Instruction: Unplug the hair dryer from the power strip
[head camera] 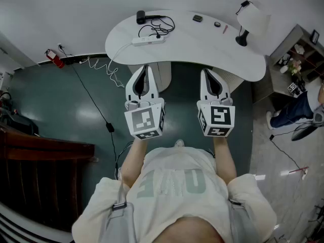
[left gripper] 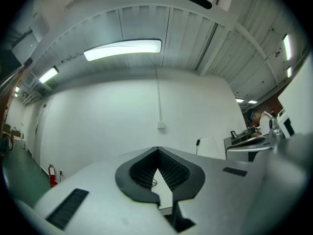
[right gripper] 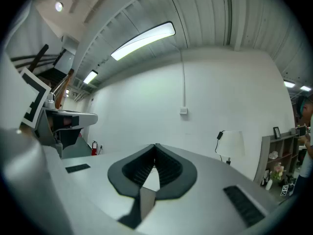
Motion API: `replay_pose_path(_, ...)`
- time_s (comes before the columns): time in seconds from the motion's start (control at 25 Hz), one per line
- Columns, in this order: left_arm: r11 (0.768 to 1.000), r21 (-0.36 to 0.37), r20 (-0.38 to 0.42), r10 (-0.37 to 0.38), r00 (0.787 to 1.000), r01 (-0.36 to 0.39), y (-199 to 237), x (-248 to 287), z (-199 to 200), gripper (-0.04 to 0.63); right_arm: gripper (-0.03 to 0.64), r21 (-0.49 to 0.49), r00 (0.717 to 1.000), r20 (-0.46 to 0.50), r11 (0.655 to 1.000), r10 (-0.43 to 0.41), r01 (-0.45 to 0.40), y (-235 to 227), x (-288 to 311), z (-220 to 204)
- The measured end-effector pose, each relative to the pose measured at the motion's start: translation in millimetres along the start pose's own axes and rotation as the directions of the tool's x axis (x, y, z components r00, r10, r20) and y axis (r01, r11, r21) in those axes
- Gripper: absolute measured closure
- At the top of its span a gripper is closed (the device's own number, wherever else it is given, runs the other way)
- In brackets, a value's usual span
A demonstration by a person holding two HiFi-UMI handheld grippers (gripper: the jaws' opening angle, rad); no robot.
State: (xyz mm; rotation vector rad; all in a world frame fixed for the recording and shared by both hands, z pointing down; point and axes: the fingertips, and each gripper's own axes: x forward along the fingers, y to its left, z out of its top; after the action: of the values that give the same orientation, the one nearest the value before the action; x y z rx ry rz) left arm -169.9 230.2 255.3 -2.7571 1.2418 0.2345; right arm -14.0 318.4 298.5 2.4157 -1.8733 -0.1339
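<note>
A black hair dryer (head camera: 140, 17) lies at the back of the white curved table (head camera: 202, 49), its black cord (head camera: 163, 26) looped beside it. The white power strip (head camera: 148, 41) lies just in front of the cord. My left gripper (head camera: 145, 67) hangs in the air short of the table's front edge, jaws shut and empty. To its right, my right gripper (head camera: 208, 72) is held the same way, shut on nothing. In the left gripper view the left gripper (left gripper: 157, 151) has its pads together. The right gripper (right gripper: 156, 146) looks likewise in its own view.
A white lamp (head camera: 251, 19) stands at the table's right end, with small dark items (head camera: 197, 18) near it. The strip's white coiled lead (head camera: 104, 65) runs down toward a red fire extinguisher (head camera: 54, 58). A dark wooden counter (head camera: 35, 151) is left, a shelf (head camera: 304, 54) and a person (head camera: 296, 110) right.
</note>
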Motion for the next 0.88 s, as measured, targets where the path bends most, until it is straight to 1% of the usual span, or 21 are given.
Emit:
replay_pose_path(0.16, 1.000, 0.013, 0.002, -0.011, 1.000, 0.011, -2.1, 2.3, -0.1, 0.581, 0.596, 0.006, 1.000, 0.010, 1.000, 0.028, -0.028, 3.8, 3.7, 2.4)
replay_pose_path(0.28, 0.999, 0.013, 0.003, -0.038, 0.999, 0.038, -7.7, 4.1, -0.2, 0.581, 0.597, 0.020, 0.996, 0.018, 0.996, 0.082, -0.083, 13.9, 7.4, 3.9)
replay_pose_path(0.36, 0.999, 0.016, -0.001, -0.042, 0.999, 0.042, -10.6, 6.2, -1.0, 0.581, 0.597, 0.018, 0.993, 0.013, 0.993, 0.117, -0.118, 21.4, 10.7, 2.1)
replay_pose_path(0.48, 0.998, 0.019, -0.014, -0.052, 0.999, 0.052, -13.1, 14.0, -5.1, 0.581, 0.597, 0.008, 0.990, 0.000, 0.990, 0.138, -0.138, 26.6, 17.3, -3.2)
replay_pose_path(0.56, 0.998, -0.019, -0.008, -0.066, 0.998, 0.066, -12.2, 18.1, -9.0, 0.581, 0.597, 0.016, 0.988, -0.003, 0.988, 0.156, -0.156, 28.2, 21.3, -6.7)
replay_pose_path(0.68, 0.986, -0.142, 0.006, -0.084, 0.996, 0.084, -8.0, 22.7, -17.2, 0.581, 0.597, 0.071, 0.982, -0.001, 0.979, 0.190, -0.189, 26.3, 25.6, -12.5)
replay_pose_path(0.72, 0.983, -0.162, 0.011, -0.083, 0.996, 0.084, -6.9, 24.7, -19.0, 0.583, 0.597, 0.086, 0.983, -0.003, 0.979, 0.184, -0.184, 23.1, 27.7, -13.8)
replay_pose_path(0.76, 0.985, -0.154, 0.013, -0.076, 0.997, 0.077, -6.2, 26.7, -20.1, 0.581, 0.597, 0.090, 0.985, -0.006, 0.981, 0.173, -0.172, 19.7, 30.2, -14.6)
replay_pose_path(0.84, 0.993, -0.099, 0.009, -0.064, 0.998, 0.064, -7.3, 30.4, -22.0, 0.581, 0.597, 0.069, 0.988, -0.016, 0.986, 0.156, -0.154, 15.9, 34.9, -15.7)
replay_pose_path(0.88, 0.994, -0.084, 0.005, -0.065, 0.998, 0.065, -8.8, 32.4, -23.4, 0.583, 0.597, 0.056, 0.988, -0.020, 0.986, 0.156, -0.155, 15.8, 37.1, -16.4)
